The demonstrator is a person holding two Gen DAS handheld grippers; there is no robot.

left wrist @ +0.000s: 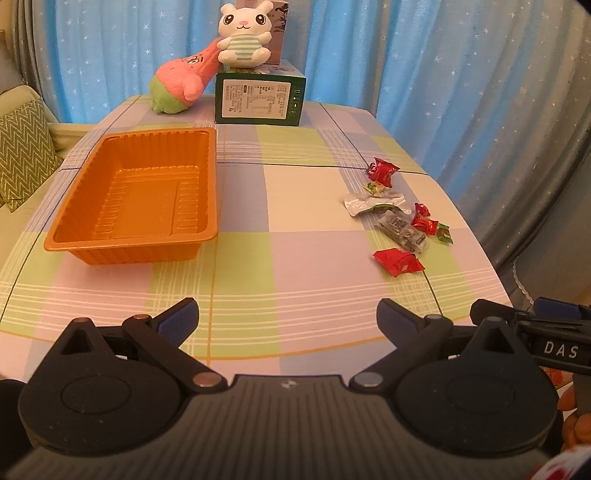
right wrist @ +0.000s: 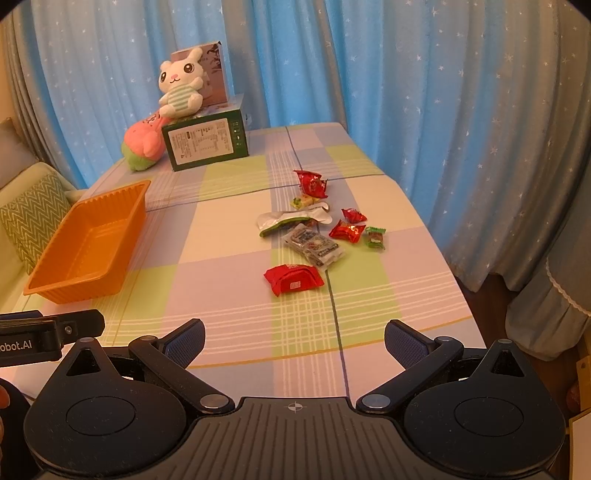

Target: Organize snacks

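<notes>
An empty orange plastic tray [left wrist: 92, 206] sits on the left of the checked tablecloth; it also shows in the right wrist view [right wrist: 55, 280]. Several snack packets lie scattered on the right: a red packet nearest [left wrist: 398, 261] [right wrist: 293, 280], a clear packet [left wrist: 402, 228] [right wrist: 316, 246], a silver-green pouch [left wrist: 373, 202] [right wrist: 286, 220], and small red and green candies [left wrist: 382, 170] [right wrist: 312, 182]. My left gripper [left wrist: 286, 319] is open and empty, above the table's near edge. My right gripper [right wrist: 293, 341] is open and empty, short of the red packet.
A green box [left wrist: 258, 96] with a white bunny plush [left wrist: 243, 35] on top stands at the table's far end, a pink-green plush [left wrist: 181, 83] beside it. Blue starred curtains hang behind. A sofa with a zigzag cushion [left wrist: 22, 151] lies to the left.
</notes>
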